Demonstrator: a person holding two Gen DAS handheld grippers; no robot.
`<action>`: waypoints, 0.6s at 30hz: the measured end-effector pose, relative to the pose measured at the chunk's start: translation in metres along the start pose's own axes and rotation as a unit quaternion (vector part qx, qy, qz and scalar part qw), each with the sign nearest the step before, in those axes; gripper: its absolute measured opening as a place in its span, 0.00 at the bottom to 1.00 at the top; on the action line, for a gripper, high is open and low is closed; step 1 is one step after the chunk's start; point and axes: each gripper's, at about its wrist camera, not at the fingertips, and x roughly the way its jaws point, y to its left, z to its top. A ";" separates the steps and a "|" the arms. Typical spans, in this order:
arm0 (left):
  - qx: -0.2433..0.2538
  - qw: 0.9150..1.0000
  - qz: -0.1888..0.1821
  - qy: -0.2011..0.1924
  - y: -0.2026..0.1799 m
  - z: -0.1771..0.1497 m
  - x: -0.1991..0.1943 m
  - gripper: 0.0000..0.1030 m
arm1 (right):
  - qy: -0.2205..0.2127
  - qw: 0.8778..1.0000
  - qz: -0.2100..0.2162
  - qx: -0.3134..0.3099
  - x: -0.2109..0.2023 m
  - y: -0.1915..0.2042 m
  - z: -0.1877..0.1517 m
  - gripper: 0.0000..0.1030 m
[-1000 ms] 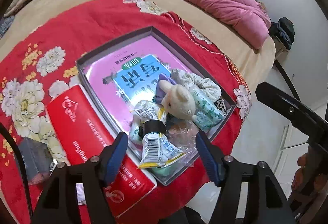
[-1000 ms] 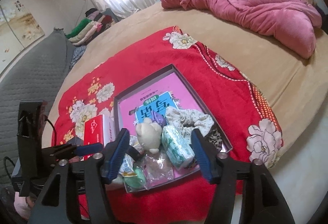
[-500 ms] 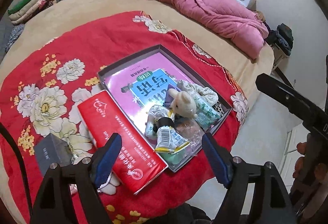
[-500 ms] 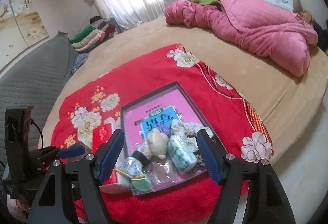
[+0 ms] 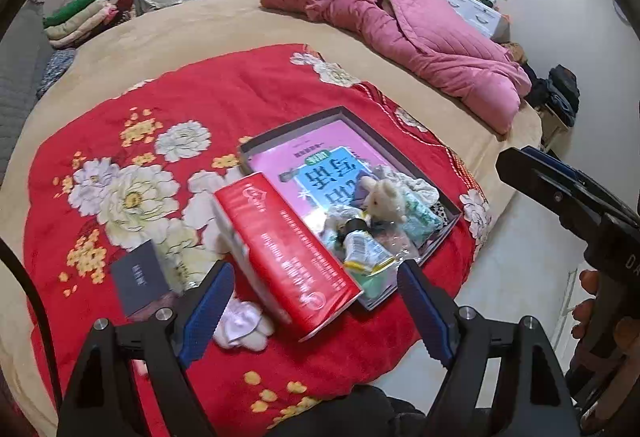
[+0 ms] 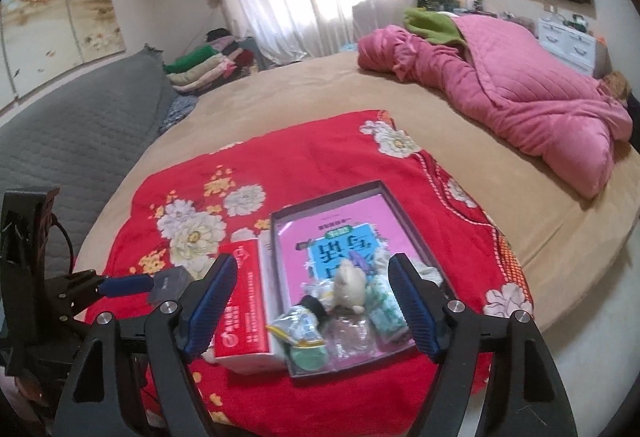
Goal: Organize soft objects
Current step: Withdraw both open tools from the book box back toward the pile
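On the red flowered blanket (image 5: 248, 93) spread over the tan bed (image 6: 320, 85) lies a shallow dark tray (image 5: 451, 214), and everything else sits around it. Flat on the tray's floor is a pink booklet (image 5: 340, 141) with a blue panel, filling the far part. Heaped in the tray's near end are the soft things: a small cream plush toy (image 5: 385, 197) on top of the heap, a pale patterned cloth (image 5: 416, 186) beyond it towards the tray's right wall, a green-and-white packet (image 5: 420, 217) to its right, a small bottle with a dark cap and a white label (image 5: 360, 241) just nearer, a crinkled clear bag (image 6: 352, 333) and something mint green (image 6: 310, 356) at the near corner. What lies under the heap is hidden.

Just beside the tray's left wall lies a long red box (image 5: 280, 241), parallel to it. A white fabric flower (image 5: 242, 323) sits just left of the box's near end, and a small dark grey box (image 5: 140, 277) sits farther left of the tray. Well beyond the tray a pink quilt (image 5: 420, 41) is bunched on the bed.

The left gripper (image 5: 316, 311) hangs above the tray's near left side, its jaws wide apart after just opening further, nothing between its blue pads (image 5: 208, 307). The right gripper (image 6: 312, 305) hangs over the tray's near end, jaws likewise spread and just opened further, empty.
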 end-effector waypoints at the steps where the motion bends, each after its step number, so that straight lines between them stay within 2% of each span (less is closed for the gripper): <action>1: -0.001 1.000 0.002 -0.003 0.003 -0.002 -0.004 0.81 | -0.001 1.000 0.004 -0.004 -0.001 0.004 0.000 0.77; 8: -0.023 0.999 0.011 -0.019 0.025 -0.016 -0.028 0.81 | -0.003 0.999 0.016 -0.038 -0.003 0.037 -0.002 0.77; 18: -0.070 0.997 0.028 -0.021 0.072 -0.044 -0.044 0.81 | 0.016 0.996 0.037 -0.084 0.007 0.083 -0.012 0.77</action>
